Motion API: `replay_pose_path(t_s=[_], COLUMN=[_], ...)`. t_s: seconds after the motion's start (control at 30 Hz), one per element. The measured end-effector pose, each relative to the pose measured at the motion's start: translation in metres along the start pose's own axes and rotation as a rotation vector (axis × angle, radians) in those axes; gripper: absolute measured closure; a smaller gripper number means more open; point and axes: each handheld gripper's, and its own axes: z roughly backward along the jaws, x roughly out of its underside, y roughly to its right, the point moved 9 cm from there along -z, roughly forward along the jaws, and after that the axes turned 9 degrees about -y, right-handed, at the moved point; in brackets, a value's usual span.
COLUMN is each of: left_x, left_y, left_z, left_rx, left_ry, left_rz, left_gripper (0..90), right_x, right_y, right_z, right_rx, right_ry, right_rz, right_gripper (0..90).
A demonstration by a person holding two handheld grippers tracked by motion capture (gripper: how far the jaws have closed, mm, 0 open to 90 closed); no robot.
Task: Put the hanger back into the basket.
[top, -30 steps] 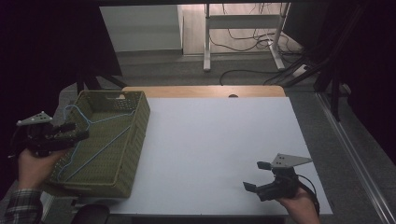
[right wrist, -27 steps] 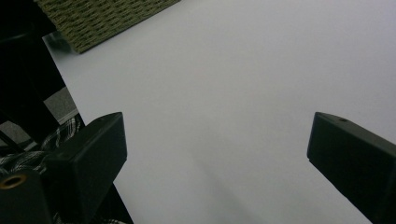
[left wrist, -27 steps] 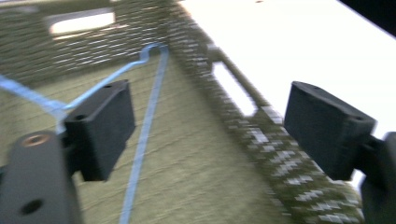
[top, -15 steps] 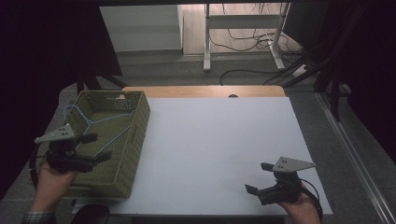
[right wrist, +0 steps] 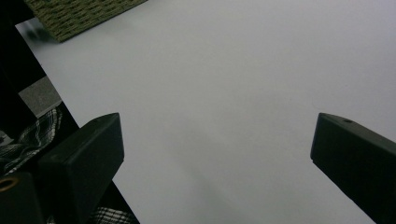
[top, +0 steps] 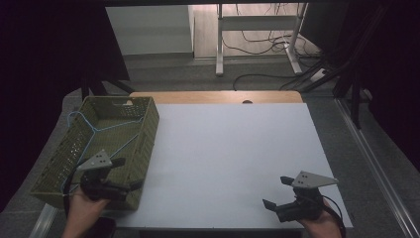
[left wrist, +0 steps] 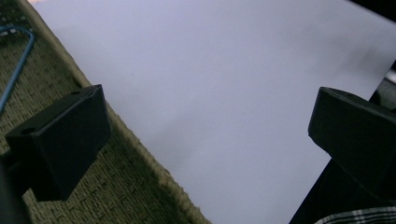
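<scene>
Basket [top: 101, 144], olive woven, sits on the tabletop's [top: 228, 158] left edge, long axis running away from the person, near end overhanging slightly. Inside: blue hanger [top: 101, 130], thin wire; count uncertain, at least one. Left gripper [top: 121, 174] hovers over the basket's near right corner, jaws spread, holding nothing; its own view shows the rim passing between them. Hanger lies ahead and left of those jaws, so left is clearly nearer. Right gripper [top: 276, 192] at the near right, jaws spread, empty, well apart from the basket. Counts: one basket, two grippers.
</scene>
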Motion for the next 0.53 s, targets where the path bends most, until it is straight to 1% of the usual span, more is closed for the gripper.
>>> replay_pose_path(t_s=[0.03, 0.13, 0.2, 0.27, 0.37, 0.47, 0.5, 0.53], left_x=[0.004, 0.01, 0.016, 0.021, 0.027, 0.031, 0.031, 0.03], left_y=[0.0, 0.0, -0.002, -0.001, -0.002, -0.004, -0.004, -0.004], left_z=[-0.004, -0.01, -0.015, -0.02, -0.028, -0.033, -0.033, -0.033], left_rx=[-0.008, -0.01, -0.025, -0.021, -0.038, -0.067, -0.072, -0.067], left_ry=[-0.006, -0.02, -0.042, -0.061, -0.102, -0.133, -0.134, -0.131], left_rz=[0.006, 0.01, 0.014, 0.02, 0.008, -0.007, -0.009, -0.011], left_gripper=[0.0, 0.0, 0.0, 0.0, 0.0, 0.0, 0.0, 0.0], right_x=[0.001, 0.004, 0.007, 0.009, 0.011, 0.013, 0.013, 0.014], right_y=[0.0, 0.0, 0.0, 0.0, 0.0, -0.001, -0.002, -0.002], right_z=[0.0, 0.0, -0.001, -0.002, -0.004, -0.007, -0.008, -0.009], right_rx=[0.0, 0.001, 0.003, 0.006, 0.012, 0.003, 0.001, 0.001], right_ry=[-0.001, -0.003, -0.009, -0.016, -0.031, -0.04, -0.045, -0.047], right_rz=[-0.002, -0.006, -0.008, -0.008, -0.001, 0.003, 0.008, 0.011], right_gripper=[2.4, 2.4, 2.4, 2.4, 2.4, 2.5, 2.5, 2.4])
